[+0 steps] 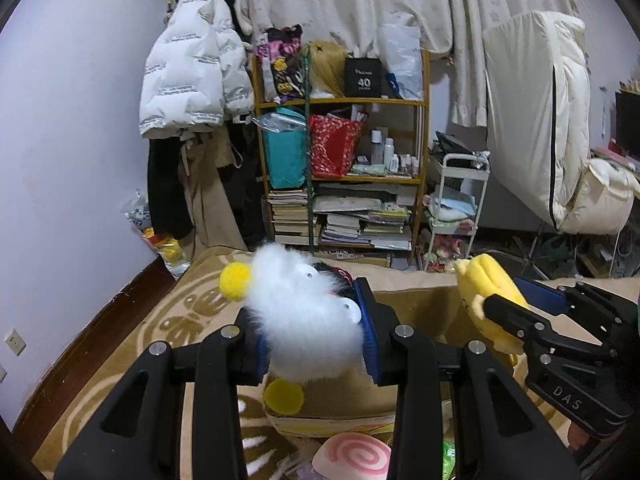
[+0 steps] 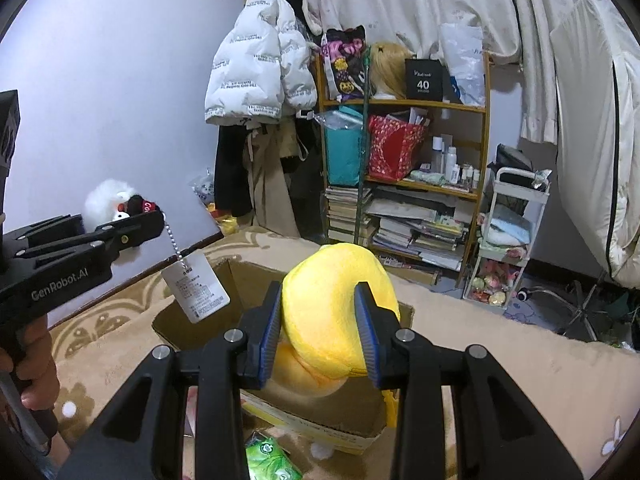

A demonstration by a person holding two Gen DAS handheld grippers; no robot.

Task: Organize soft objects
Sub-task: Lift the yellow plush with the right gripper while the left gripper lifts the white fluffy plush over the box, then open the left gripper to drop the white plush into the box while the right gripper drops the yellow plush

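My left gripper (image 1: 314,334) is shut on a fluffy white plush toy (image 1: 296,316) with yellow pompoms, held above an open cardboard box (image 1: 416,304). The toy also shows in the right wrist view (image 2: 108,200), with a paper tag (image 2: 196,286) hanging on a chain. My right gripper (image 2: 320,332) is shut on a yellow plush toy (image 2: 336,296), held over the same box (image 2: 192,320). In the left wrist view the yellow toy (image 1: 486,296) and right gripper (image 1: 516,304) are at the right.
The box stands on a beige patterned blanket (image 1: 180,312). A pink spiral soft object (image 1: 352,456) and a green packet (image 2: 268,456) lie near the front. A cluttered wooden shelf (image 1: 340,172), hanging coats (image 1: 192,80) and a white trolley (image 2: 508,240) stand behind.
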